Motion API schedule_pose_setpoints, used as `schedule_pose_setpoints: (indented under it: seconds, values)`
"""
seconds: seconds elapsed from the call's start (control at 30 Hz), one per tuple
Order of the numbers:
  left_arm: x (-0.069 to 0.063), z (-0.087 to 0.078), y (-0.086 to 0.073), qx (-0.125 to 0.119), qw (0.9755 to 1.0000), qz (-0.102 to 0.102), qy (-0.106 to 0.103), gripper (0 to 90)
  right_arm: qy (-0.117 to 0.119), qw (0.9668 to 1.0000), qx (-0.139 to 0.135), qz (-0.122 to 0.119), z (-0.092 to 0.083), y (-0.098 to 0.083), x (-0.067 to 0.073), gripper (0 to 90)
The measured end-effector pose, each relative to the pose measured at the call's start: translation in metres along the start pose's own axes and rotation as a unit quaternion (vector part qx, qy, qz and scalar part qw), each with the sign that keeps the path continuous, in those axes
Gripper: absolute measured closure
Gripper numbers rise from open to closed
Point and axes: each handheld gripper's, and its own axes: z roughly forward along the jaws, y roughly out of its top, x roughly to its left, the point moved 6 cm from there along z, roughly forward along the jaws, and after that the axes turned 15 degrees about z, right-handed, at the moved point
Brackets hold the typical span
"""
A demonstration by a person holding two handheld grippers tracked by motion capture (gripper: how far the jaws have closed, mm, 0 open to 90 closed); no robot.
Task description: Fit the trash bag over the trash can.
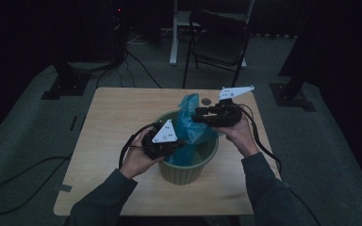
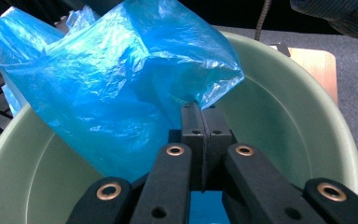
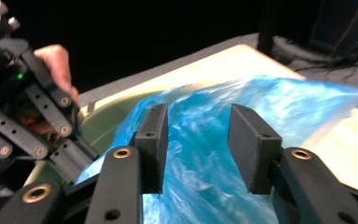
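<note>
Sitting in a green plastic tub (image 1: 188, 165) at the middle of the wooden table (image 1: 108, 122), a blue plastic bag (image 1: 191, 125) rises above the rim. The left gripper (image 2: 200, 122) has its jaws pressed together on the bag's edge; the right gripper (image 3: 198, 140), jaws apart, hangs over the plastic.

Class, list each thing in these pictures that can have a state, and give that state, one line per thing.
blue plastic bag: crumpled, partly inside the pot, top sticking out.
green pot: upright on the table.
left gripper: shut on the bag's edge.
right gripper: open, jaws apart over the bag.
folding chair: unfolded, unoccupied.
</note>
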Motion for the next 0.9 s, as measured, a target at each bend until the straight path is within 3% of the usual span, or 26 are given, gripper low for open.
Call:
schedule_pose_setpoints:
  seconds: [0.13,0.2,0.6,0.9]
  values:
    - [0.000,-0.001,-0.003,0.001,1.0000,-0.003,0.000,90.0,0.008,0.9992,0.032,-0.020,0.005,-0.009,0.006,81.6]
    - [0.000,-0.002,-0.004,-0.001,1.0000,-0.006,0.000,90.0,0.001,0.9989,0.034,-0.031,0.004,-0.012,0.008,87.3]
    - [0.010,-0.021,-0.008,-0.022,0.9989,-0.038,0.017,75.2,-0.012,0.9987,0.027,-0.041,-0.008,-0.021,0.010,89.6]
    - [0.012,-0.033,-0.013,-0.029,0.9982,-0.047,0.021,67.1,-0.015,0.9987,0.022,-0.044,-0.011,-0.021,0.010,89.9]
